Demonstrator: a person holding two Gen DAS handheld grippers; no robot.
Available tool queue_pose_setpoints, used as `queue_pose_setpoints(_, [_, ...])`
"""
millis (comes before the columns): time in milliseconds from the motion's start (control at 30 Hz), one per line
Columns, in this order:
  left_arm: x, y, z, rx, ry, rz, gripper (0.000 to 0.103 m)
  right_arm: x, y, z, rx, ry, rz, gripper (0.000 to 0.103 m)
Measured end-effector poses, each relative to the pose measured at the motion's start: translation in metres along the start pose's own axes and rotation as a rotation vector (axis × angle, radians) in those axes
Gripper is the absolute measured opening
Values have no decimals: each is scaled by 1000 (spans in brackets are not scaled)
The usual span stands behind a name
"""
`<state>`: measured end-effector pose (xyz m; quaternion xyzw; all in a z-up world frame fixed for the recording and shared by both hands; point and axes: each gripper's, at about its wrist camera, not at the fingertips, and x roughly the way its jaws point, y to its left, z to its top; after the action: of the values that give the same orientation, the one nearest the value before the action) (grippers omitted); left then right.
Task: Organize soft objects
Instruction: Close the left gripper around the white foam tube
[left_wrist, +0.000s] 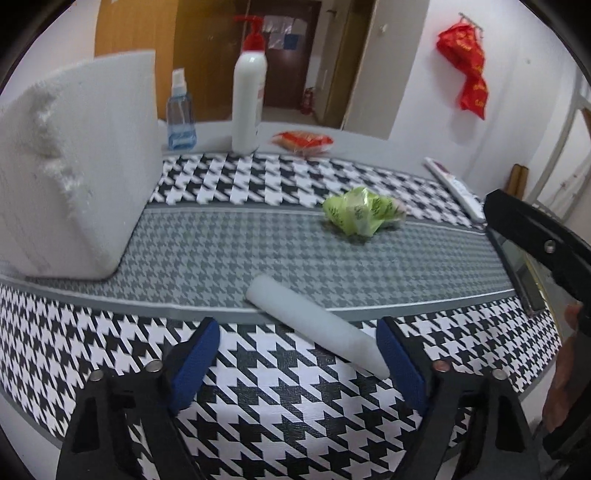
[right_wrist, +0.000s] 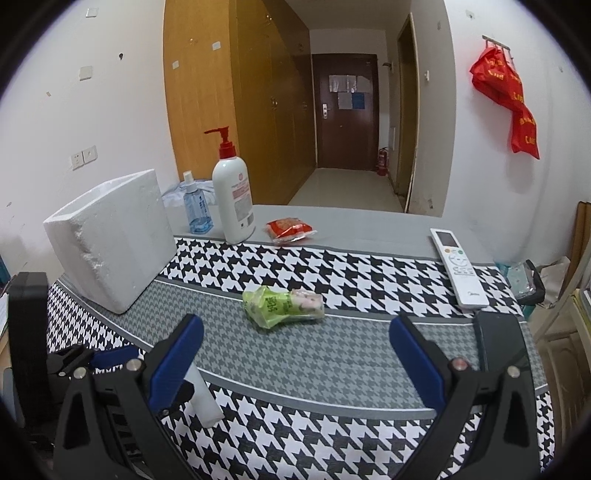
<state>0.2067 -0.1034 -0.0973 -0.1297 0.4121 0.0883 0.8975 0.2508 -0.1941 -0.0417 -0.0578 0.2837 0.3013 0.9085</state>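
Note:
A white foam cylinder (left_wrist: 317, 325) lies slantwise on the houndstooth cloth (left_wrist: 295, 424). My left gripper (left_wrist: 297, 350) straddles its near half, jaws wide. The cylinder's near end lies close against the right pad, while the left pad stands well clear of it. Farther back on the grey band rests a crumpled green plastic bag (left_wrist: 360, 214) holding something soft. In the right wrist view my right gripper (right_wrist: 297, 332) is open and empty, with the green bag (right_wrist: 282, 304) just beyond its fingertips. The cylinder (right_wrist: 203, 398) shows partly behind its left finger.
A white foam box (right_wrist: 110, 236) stands at the left. Behind are a blue spray bottle (right_wrist: 197, 210), a pump bottle (right_wrist: 234, 195) and a red packet (right_wrist: 290, 229). A remote (right_wrist: 460, 267) and a dark phone (right_wrist: 498, 343) lie at the right edge.

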Motion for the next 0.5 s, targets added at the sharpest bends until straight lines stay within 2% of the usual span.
queue_pose_setpoints(167, [6,-1,-1,-58,31,24,73,9,-2,0,-7,21,23,102])
queue_pose_setpoints(267, [8,-1,0,-96,45,26,72,14,-5,0,-7,30,29,102])
queue_pose_setpoints(500, [15,-13,5,-91,53,70,69,18,-9,-2,-16,33,38,102])
